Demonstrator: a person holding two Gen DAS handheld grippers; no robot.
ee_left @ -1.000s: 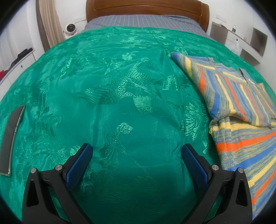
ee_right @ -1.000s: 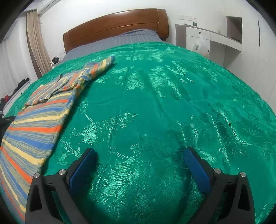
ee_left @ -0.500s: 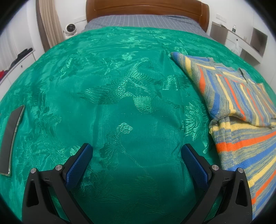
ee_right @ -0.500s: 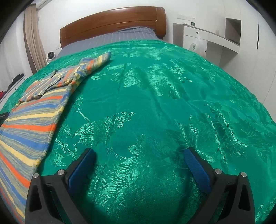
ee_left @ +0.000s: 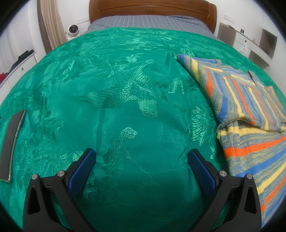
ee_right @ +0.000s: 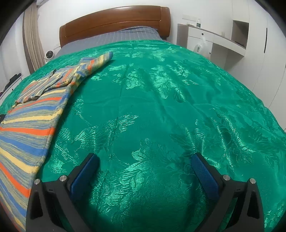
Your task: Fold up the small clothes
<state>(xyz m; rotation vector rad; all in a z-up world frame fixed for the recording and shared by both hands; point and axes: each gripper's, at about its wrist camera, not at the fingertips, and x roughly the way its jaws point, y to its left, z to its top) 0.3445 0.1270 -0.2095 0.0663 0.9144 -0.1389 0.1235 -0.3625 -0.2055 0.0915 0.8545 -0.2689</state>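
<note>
A striped knit sweater (ee_left: 250, 114) in blue, orange, yellow and grey lies flat on the green bedspread (ee_left: 125, 100), partly folded, with a sleeve laid over its body. It fills the right side of the left wrist view and the left side of the right wrist view (ee_right: 30, 121). My left gripper (ee_left: 142, 157) is open and empty, low over the spread, left of the sweater. My right gripper (ee_right: 144, 160) is open and empty, low over the spread (ee_right: 169, 107), right of the sweater.
A dark flat phone-like slab (ee_left: 11, 144) lies on the spread at the far left. A wooden headboard (ee_left: 152, 9) stands at the far end. White shelves and cabinets (ee_right: 214, 42) stand to the right. A small white fan (ee_left: 72, 30) and curtains stand to the left.
The right gripper's view has shifted a little, so the sweater sits further to its left. The left gripper has not moved. Both stay open.
</note>
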